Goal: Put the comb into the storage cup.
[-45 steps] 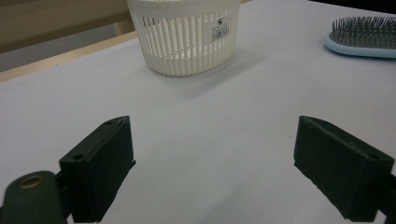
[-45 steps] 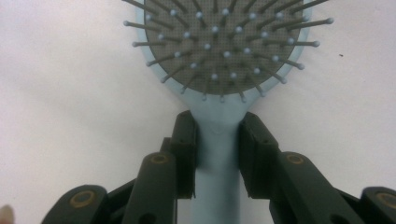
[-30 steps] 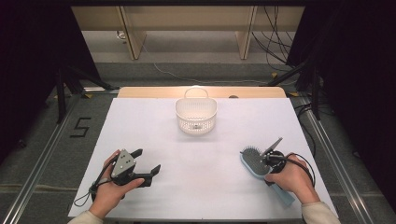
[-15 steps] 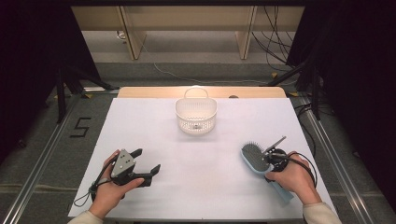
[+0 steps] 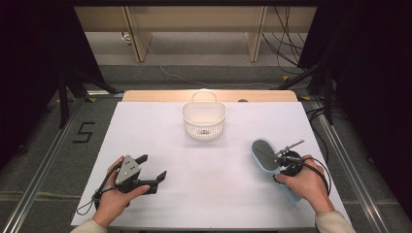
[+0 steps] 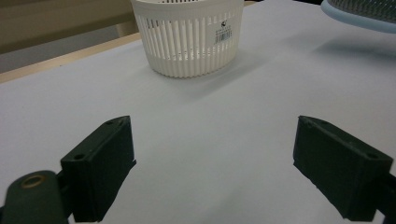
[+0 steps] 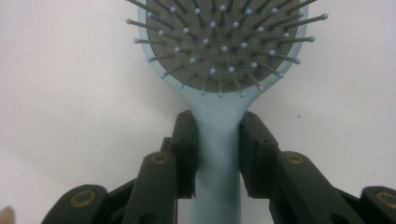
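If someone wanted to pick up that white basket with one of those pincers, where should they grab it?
Probably by the thin hoop handle on the far rim of the white basket, coming down from above. The basket stands upright and its ribbed wall looks wide and round, so it may be too broad for the jaws, while the hoop is slim. The left hand-held gripper, open and holding nothing, is the one to use.

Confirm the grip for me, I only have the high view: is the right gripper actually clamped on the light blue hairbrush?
Observer: Yes. In the right gripper view the right gripper fingers press both sides of the light blue plastic hairbrush at its neck, bristles facing the camera.
Operator: Left gripper holding anything?
Observer: No. The left gripper has its fingers wide apart over bare white table.
Operator: Anything on the basket's side?
Observer: The white slotted plastic basket carries a barcode sticker on its wall.
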A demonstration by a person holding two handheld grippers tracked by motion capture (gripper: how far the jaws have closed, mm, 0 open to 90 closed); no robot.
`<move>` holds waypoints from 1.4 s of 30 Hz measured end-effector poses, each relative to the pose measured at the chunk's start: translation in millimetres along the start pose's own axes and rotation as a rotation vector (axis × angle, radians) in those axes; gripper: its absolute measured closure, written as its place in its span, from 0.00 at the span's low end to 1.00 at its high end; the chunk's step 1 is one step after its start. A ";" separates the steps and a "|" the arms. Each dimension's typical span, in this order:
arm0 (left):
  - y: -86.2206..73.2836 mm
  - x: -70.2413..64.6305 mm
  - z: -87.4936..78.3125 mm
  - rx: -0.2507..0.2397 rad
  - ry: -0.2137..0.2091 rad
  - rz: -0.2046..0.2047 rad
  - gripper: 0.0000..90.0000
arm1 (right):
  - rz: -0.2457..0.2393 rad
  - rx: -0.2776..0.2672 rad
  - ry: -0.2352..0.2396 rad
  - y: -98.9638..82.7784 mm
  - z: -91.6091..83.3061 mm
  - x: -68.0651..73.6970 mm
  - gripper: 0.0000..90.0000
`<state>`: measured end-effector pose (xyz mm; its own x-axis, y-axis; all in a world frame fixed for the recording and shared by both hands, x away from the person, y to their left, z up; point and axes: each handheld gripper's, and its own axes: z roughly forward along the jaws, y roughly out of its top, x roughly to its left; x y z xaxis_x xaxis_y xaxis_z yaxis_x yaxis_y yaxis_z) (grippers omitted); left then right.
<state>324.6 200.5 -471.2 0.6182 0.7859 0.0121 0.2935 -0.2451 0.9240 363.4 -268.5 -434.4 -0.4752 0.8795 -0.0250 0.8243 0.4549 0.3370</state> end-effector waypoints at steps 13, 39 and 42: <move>-0.1 0.2 -0.2 -0.001 0.002 -0.003 0.13 | 0.012 -0.129 -0.016 1.4 -2.9 0.0 0.78; 0.7 1.1 -0.8 -0.007 0.009 -0.002 0.11 | 0.034 -0.344 -0.063 1.9 -8.5 -1.8 0.78; 0.6 1.1 -0.7 -0.006 0.010 -0.002 0.11 | 0.042 -0.359 -0.061 1.9 -9.5 -2.2 0.78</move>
<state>325.0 201.6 -470.4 0.6105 0.7919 0.0142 0.2902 -0.2403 0.9263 363.1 -270.9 -424.8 -0.4148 0.9081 -0.0569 0.6770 0.3498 0.6476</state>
